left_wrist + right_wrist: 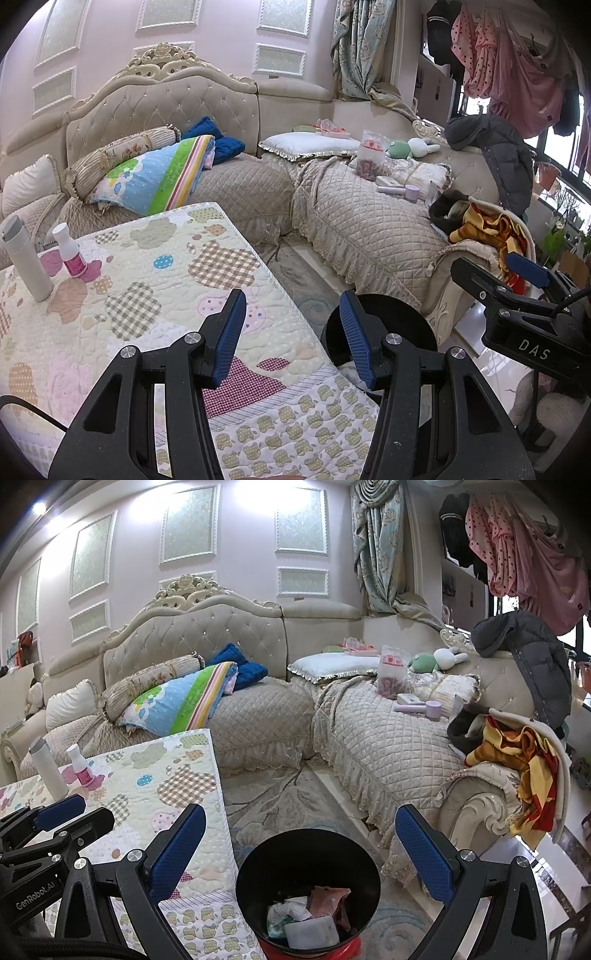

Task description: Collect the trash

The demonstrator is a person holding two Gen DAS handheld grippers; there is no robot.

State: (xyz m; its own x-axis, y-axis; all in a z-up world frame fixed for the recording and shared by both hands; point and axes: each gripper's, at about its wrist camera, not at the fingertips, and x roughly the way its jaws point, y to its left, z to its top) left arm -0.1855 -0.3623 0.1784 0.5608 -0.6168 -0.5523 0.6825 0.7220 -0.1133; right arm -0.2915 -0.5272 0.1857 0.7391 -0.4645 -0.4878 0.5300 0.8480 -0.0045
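Tongs, left [293, 336]: I see them part open, nothing between the pads, over the desk [147, 295] edge.
Tongs, right [300, 853]: I see them spread wide and empty, above the bin [258, 864].
Trash [310, 915]: crumpled paper and wrappers lie inside the bin, on the floor beside the desk.
Desk: a white bottle [26, 258] and a small pink bottle [70, 254] stand at its far corner.

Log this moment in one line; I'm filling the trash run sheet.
left gripper: open, empty | right gripper: open, empty, above bin | round black trash bin: crumpled wrappers inside, on floor beside quilted table
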